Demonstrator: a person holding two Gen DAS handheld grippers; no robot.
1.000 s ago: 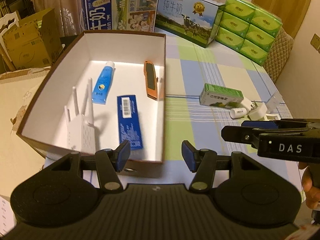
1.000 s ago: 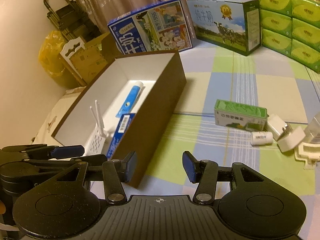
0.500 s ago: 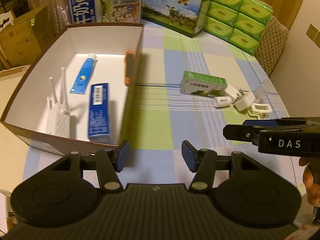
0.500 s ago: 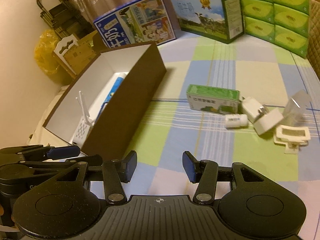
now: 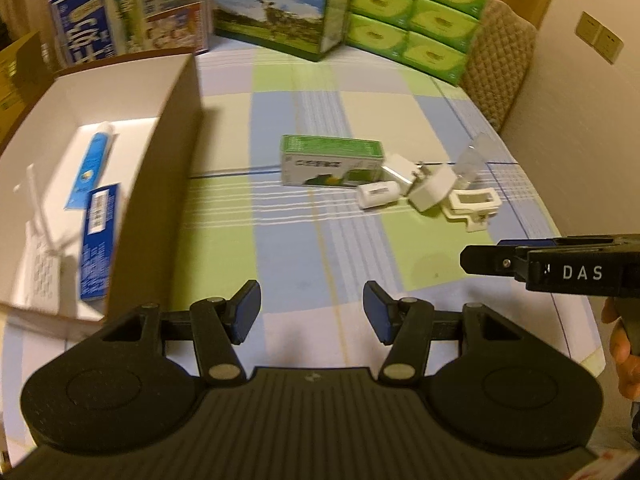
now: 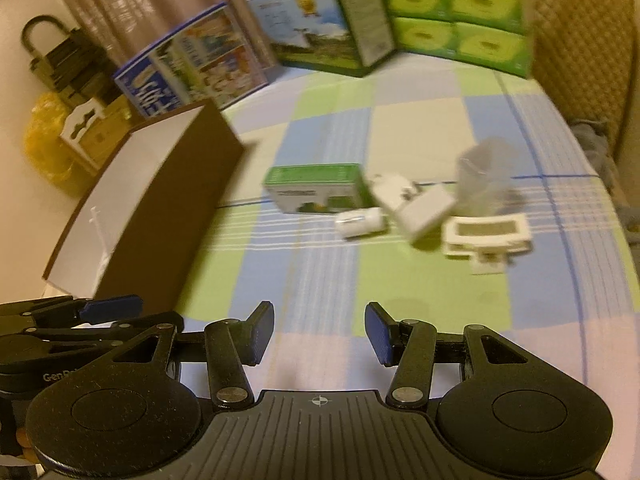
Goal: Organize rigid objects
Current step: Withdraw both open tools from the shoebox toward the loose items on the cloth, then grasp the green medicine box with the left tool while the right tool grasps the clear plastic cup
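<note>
You are swinging both grippers away from the brown-walled box (image 5: 176, 168) and toward the loose pile on the checked tablecloth (image 5: 304, 248); compared with a second ago, the box is sliding off to the left of both views and the pile is coming toward centre. Your left gripper (image 5: 311, 312) is carrying nothing, jaws parted at a middling gap with only cloth between the blue pads. Your right gripper (image 6: 319, 334) is the same: empty, moderately open, gap unchanged.

Already in the box: blue tube (image 5: 90, 168), blue barcode carton (image 5: 98, 240), white router with antennas (image 5: 40, 256). So part of the sorting looks done.

Still out on the table, well apart from the box: green carton (image 5: 330, 160), and just right of it a tight cluster, small white cylinder (image 5: 378, 194), white plug adapter (image 5: 432, 188), a second white block (image 5: 400, 168) behind it, a clear plastic piece (image 5: 472, 160), a cream framed clip thing (image 5: 474, 204). Several are touching each other. The right view is blurred, so finer detail there is hard to tell.

Meaning: you are starting the next fetch. The green carton is nearest to the box and stands free on its left side, likely the easiest pick. Neither gripper is over it yet. Milk cartons (image 5: 132, 16) and tissue packs (image 5: 416, 12) at the back are just background.
</note>
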